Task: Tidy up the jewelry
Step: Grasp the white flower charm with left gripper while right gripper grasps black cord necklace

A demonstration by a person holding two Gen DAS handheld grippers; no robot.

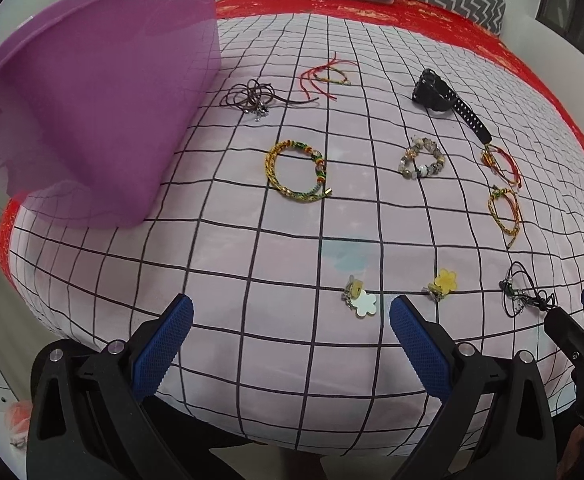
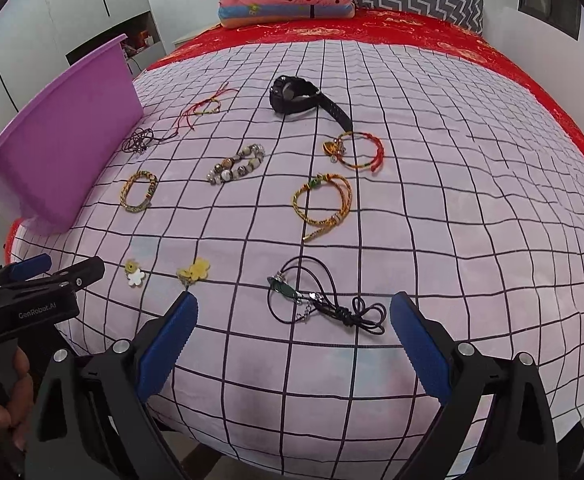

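Both grippers hang spread and empty over the near edge of the bed (image 1: pixel 252 240). The right gripper (image 2: pixel 292 332) has the black cord necklace (image 2: pixel 323 304) just ahead of its blue fingers; the left gripper (image 1: pixel 292 332) faces the white flower clip (image 1: pixel 361 300), with the yellow flower clip (image 1: pixel 443 282) just beside that. Beyond the necklace lie the braided, beaded and red-string bracelets, and farthest from it the black watch (image 2: pixel 295 94). The purple bin (image 2: pixel 68 136) stands well off to the necklace's far left; its inside is hidden. Every piece seen lies loose on the checked sheet, so the sorting looks barely begun.
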